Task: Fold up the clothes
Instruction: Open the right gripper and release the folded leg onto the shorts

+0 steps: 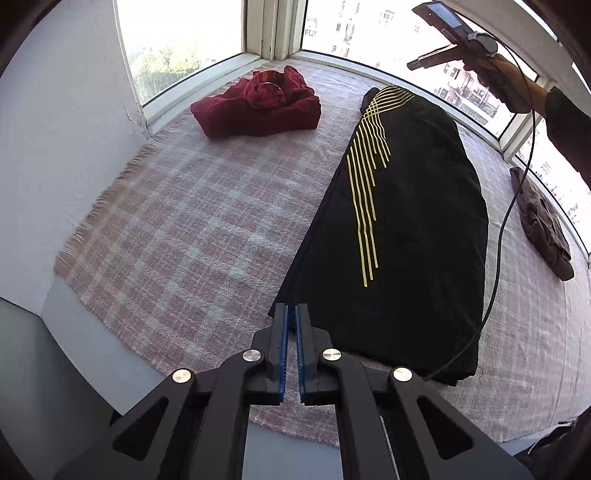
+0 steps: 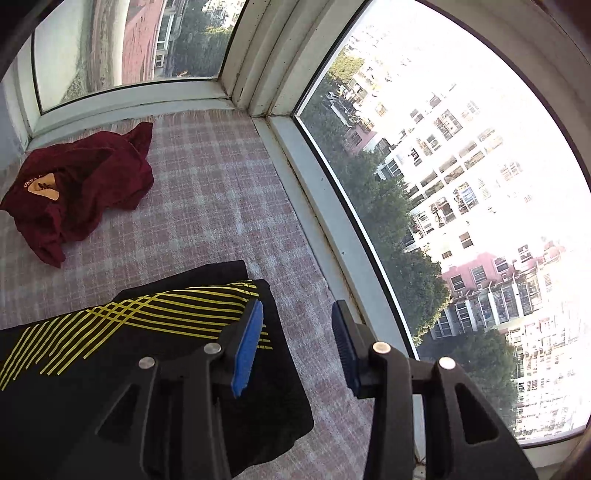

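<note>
Plaid pink-and-white blanket point(image 1: 177, 229) covers the bay-window ledge, its fringed edge running along the white wall point(image 1: 55, 129) on the left. Toward the far left corner, near the window frame point(image 1: 271, 29), a crumpled red garment point(image 1: 258, 107) sits in a heap; from the right wrist view an orange label shows on it point(image 2: 74, 184). Next over, a black garment point(image 1: 406, 221) with thin yellow stripes lies folded lengthwise on the blanket, stretching from the near edge toward the glass. The left gripper point(image 1: 291, 321) hovers at the garment's near left corner, its blue-padded fingers point(image 1: 282, 332) drawn almost together with only a thin slit between them; I cannot tell whether any cloth is caught there. A black cable point(image 1: 498, 258) trails across the garment's right side. Further right, the right gripper point(image 1: 428, 48) is held high against the window, well above the cloth; its own camera shows the fingers point(image 2: 247, 350) spread wide with nothing between them, over the striped far end of the garment point(image 2: 166, 350). At the far right, a brown garment point(image 1: 543, 229) lies bunched beside the glass.
</note>
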Tool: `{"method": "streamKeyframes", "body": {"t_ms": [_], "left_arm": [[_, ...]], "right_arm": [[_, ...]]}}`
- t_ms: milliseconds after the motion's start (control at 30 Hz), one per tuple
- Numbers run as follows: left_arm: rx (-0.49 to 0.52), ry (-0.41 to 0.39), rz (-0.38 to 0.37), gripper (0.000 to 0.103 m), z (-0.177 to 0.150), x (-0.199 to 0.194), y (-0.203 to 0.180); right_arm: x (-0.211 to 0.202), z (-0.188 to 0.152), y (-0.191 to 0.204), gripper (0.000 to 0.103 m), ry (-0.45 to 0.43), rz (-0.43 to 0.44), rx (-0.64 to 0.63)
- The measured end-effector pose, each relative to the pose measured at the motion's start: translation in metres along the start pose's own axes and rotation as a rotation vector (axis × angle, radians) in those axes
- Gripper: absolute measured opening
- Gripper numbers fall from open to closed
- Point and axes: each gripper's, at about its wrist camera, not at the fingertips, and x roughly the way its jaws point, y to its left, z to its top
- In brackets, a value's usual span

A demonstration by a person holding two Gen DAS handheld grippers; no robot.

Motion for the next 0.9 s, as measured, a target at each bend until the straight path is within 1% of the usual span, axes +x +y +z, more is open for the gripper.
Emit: {"method": "streamKeyframes", "body": {"t_ms": [33,133,200,267,367,500,600,667,767,833,900], "left_arm": [[-0.003,-0.008,0.000,0.004,-0.002,-0.006,-0.002],[0.004,-0.025,0.000,0.004,-0.010,-0.022,-0.010],[0.012,-0.031,0.000,0.004,-0.018,-0.033,-0.017],[0.019,-0.031,-0.010,0.004,-0.027,-0.042,-0.025],[0.035,-0.024,-0.017,0.004,-0.039,-0.048,-0.035],[0.034,-0.005,-0.029,0.005,-0.049,-0.046,-0.044],[-0.002,0.007,-0.049,0.008,-0.051,-0.038,-0.042],[-0.025,0.010,-0.048,0.009,-0.049,-0.033,-0.038],[-0.042,0.011,-0.031,0.009,-0.043,-0.024,-0.030],[-0.051,0.011,-0.026,0.008,-0.036,-0.018,-0.024],[-0.039,0.008,-0.032,0.008,-0.027,-0.013,-0.021]], "right_arm": [[-0.012,-0.002,-0.002,0.041,-0.012,-0.011,0.010],[-0.050,-0.012,-0.006,0.049,-0.049,-0.024,0.023],[-0.072,-0.018,-0.007,0.052,-0.066,-0.034,0.019],[-0.087,-0.025,-0.005,0.056,-0.070,-0.048,0.012],[-0.102,-0.039,-0.002,0.058,-0.077,-0.062,0.001],[-0.089,-0.067,0.012,0.061,-0.023,-0.020,0.006],[-0.076,-0.089,0.023,0.061,0.024,0.014,0.012],[-0.067,-0.104,0.031,0.061,0.050,0.035,0.018],[-0.054,-0.125,0.043,0.061,0.060,0.047,0.037],[-0.048,-0.134,0.052,0.061,0.050,0.042,0.043],[-0.041,-0.141,0.060,0.061,0.052,0.046,0.047]]}}
